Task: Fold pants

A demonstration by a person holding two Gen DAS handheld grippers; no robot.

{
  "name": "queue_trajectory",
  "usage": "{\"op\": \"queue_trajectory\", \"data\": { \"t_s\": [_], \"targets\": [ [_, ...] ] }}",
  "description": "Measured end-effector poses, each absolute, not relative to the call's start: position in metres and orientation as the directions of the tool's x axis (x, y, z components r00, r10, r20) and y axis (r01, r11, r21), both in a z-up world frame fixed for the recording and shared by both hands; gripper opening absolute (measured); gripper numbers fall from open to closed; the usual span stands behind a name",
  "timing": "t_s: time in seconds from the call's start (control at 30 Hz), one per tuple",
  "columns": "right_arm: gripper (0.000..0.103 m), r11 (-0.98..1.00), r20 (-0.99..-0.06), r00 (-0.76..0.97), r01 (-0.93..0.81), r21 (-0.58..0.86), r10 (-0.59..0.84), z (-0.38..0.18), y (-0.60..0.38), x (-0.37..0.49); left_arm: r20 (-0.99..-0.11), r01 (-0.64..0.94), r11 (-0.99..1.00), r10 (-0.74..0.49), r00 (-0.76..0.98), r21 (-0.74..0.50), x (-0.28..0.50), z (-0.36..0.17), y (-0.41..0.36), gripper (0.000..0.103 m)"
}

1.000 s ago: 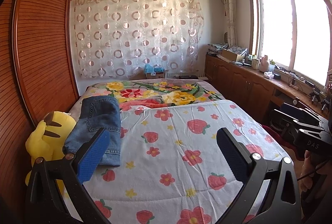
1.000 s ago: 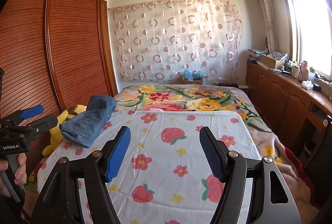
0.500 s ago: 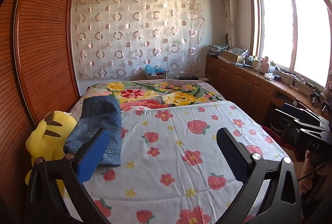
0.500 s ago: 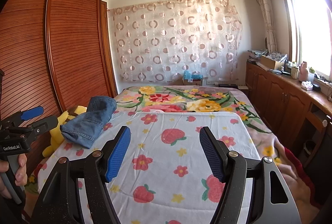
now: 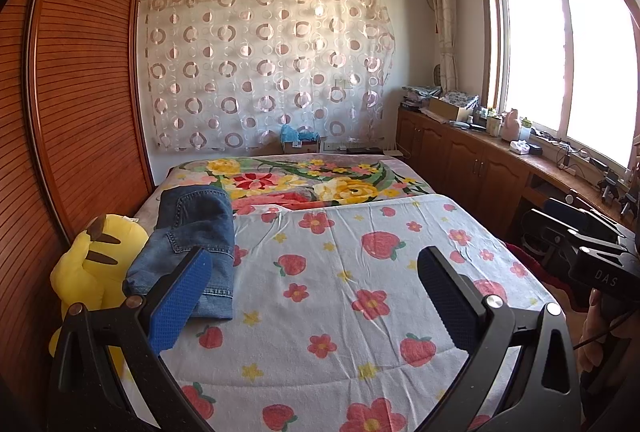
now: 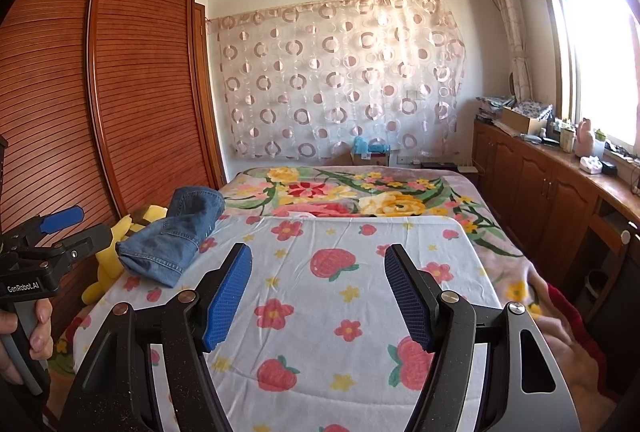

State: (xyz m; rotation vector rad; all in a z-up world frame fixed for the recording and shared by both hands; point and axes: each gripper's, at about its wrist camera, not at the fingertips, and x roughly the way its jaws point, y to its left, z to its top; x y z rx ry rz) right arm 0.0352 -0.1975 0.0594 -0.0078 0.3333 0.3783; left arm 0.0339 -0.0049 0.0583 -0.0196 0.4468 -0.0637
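My left gripper hangs over the near end of the bed, blue-padded jaws spread wide apart w/ nothing between them. My right gripper is the same: jaws apart, empty, above the white quilt printed w/ strawberries & red flowers.

The folded blue denim pants lie in a compact bundle at the quilt's left edge, far end reaching onto the floral blanket w/ yellow & red blooms; neither gripper touches them. In the left wrist view the left pad overlaps the pants' hem, but can't tell depth there. The right wrist view shows them well apart from my right jaws.

Yellow plush toy w/ brown-tipped ears sits just beside the pants, wedged btwn bed & the brown slatted wardrobe doors.
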Motion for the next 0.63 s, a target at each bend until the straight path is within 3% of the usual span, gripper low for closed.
{"op": "queue_trajectory", "data": {
  "t_s": [0.63],
  "targets": [
    [0.071, 0.933, -0.319, 0.879, -0.357, 0.052, 0.354, 0.0612, -0.1957, 0.032, -0.429, 0.057, 0.998, -0.066, 0.901, -0.033, 0.0333, 0.0562, -0.0047, 0.103]
  ]
}}
